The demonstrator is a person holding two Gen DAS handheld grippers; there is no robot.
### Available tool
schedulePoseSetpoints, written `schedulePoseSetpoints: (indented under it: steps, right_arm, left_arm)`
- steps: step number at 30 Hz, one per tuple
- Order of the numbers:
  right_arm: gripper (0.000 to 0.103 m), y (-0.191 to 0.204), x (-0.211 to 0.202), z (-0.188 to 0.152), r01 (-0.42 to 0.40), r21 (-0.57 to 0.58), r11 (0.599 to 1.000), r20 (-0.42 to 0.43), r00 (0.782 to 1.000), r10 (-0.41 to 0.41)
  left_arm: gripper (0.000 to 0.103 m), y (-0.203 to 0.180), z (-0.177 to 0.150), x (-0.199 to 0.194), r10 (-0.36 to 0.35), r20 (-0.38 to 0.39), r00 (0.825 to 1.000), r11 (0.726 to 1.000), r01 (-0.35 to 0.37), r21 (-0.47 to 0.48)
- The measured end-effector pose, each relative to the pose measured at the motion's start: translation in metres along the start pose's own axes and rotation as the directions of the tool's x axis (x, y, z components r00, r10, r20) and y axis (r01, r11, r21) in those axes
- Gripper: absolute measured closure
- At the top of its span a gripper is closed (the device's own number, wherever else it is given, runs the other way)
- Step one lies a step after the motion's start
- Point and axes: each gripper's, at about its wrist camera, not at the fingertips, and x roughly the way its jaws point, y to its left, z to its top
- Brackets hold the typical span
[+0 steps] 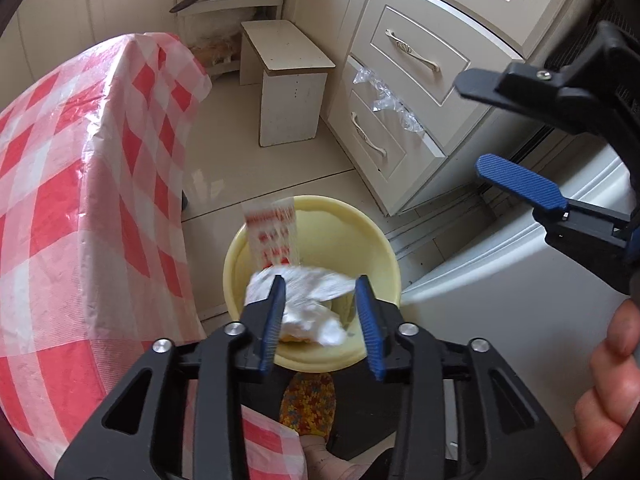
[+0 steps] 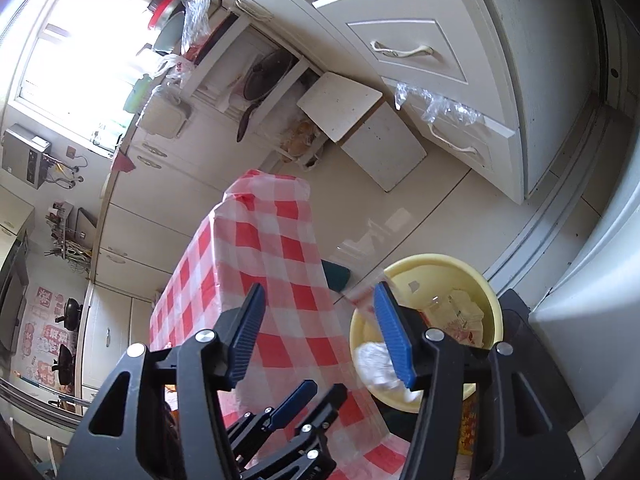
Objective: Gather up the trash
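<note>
A yellow bin [image 1: 360, 236] stands on the floor beside the table. My left gripper [image 1: 322, 304] hangs right above its mouth, jaws apart. A crumpled white tissue [image 1: 308, 300] shows blurred and loose between the fingers, and the pads do not press on it. Just beyond it a red-and-white wrapper [image 1: 272, 236] is smeared over the bin's far rim. My right gripper [image 1: 468, 126] is up at the right, open and empty. In the right wrist view the right gripper [image 2: 318, 292] is open above the cloth, with the bin [image 2: 440, 258], the tissue [image 2: 376, 364] and the left gripper [image 2: 326, 390] below it.
A table under a red-and-white checked cloth [image 1: 80, 200] fills the left. A white stool [image 1: 288, 88] and a drawer cabinet [image 1: 408, 64], with clear plastic poking out, stand behind the bin. A white appliance [image 1: 500, 280] is on the right. A slippered foot [image 1: 308, 404] is beneath my left gripper.
</note>
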Motion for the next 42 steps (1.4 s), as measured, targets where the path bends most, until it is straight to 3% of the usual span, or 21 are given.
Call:
schedulePoseSetpoints:
  steps: [5,12,17,22,26,31,33,39,42]
  right_arm:
    - [0.045,0.009,-0.004,0.001,-0.016,-0.019,1.000,0.011,1.000,0.016]
    - [0.043,0.018,-0.005,0.000,-0.036,-0.033,0.999,0.012,0.999,0.036]
    - [0.039,0.035,-0.002,-0.004,-0.056,-0.072,0.996,0.013,0.998,0.057]
    - [0.036,0.064,0.002,-0.016,-0.071,-0.138,0.988,-0.002,0.997,0.071]
    - [0.035,0.098,0.008,-0.030,-0.090,-0.215,0.972,-0.022,0.996,0.088]
    - [0.033,0.148,0.017,-0.053,-0.121,-0.323,0.939,-0.045,0.993,0.112]
    - [0.032,0.167,0.020,-0.064,-0.126,-0.368,0.921,-0.046,0.992,0.117]
    - [0.029,0.208,0.038,-0.107,-0.126,-0.475,0.871,-0.073,0.992,0.103]
    - [0.029,0.221,0.045,-0.130,-0.166,-0.478,0.863,-0.120,0.985,0.124]
  left_arm:
    - [0.060,0.014,0.002,-0.012,-0.032,0.016,0.999,0.999,0.032,-0.035]
    - [0.054,0.031,-0.001,-0.041,-0.006,0.065,0.998,0.999,0.009,-0.051]
    - [0.040,0.045,-0.013,-0.079,0.058,0.118,0.991,0.998,-0.055,-0.025]
    - [0.033,0.075,-0.034,-0.133,0.161,0.191,0.968,0.986,-0.165,0.004]
    - [0.028,0.116,-0.055,-0.185,0.264,0.257,0.930,0.964,-0.261,-0.045]
    - [0.025,0.175,-0.083,-0.247,0.420,0.305,0.855,0.907,-0.403,-0.121]
    - [0.024,0.200,-0.096,-0.274,0.484,0.321,0.814,0.875,-0.455,-0.167]
    - [0.016,0.271,-0.141,-0.335,0.620,0.328,0.712,0.781,-0.518,-0.349]
    - [0.013,0.303,-0.168,-0.345,0.665,0.302,0.683,0.731,-0.515,-0.447]
